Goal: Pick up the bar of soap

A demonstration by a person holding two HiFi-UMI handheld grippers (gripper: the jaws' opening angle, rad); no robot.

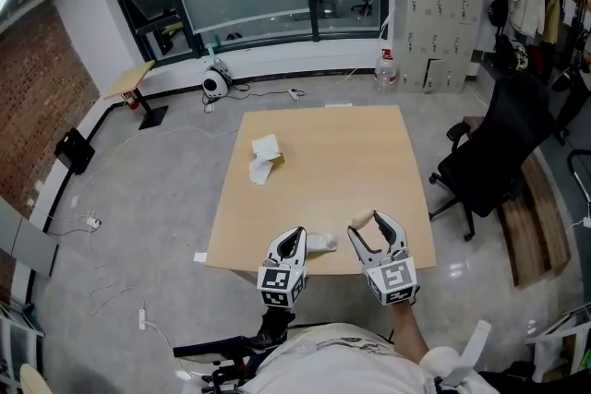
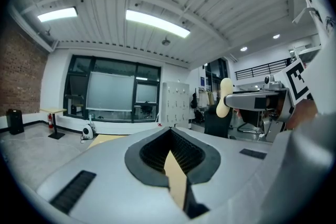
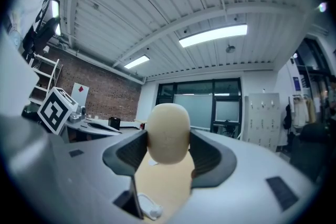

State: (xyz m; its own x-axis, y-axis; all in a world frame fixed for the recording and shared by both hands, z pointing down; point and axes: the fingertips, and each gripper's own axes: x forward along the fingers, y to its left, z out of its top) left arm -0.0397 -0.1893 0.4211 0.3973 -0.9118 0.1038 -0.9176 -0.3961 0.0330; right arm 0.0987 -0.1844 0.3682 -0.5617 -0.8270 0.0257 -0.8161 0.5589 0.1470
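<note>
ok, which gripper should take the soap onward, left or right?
Right. The right gripper has its jaws shut on the bar of soap, apparently lifted above the table. The left gripper has its jaws together with nothing between them.

The right gripper (image 1: 367, 224) is covering most of the bar of soap (image 1: 363, 218) (only a tip is showing); the left gripper (image 1: 295, 235) is hiding part of an unidentifiable whitish lump (image 1: 324, 242).
</note>
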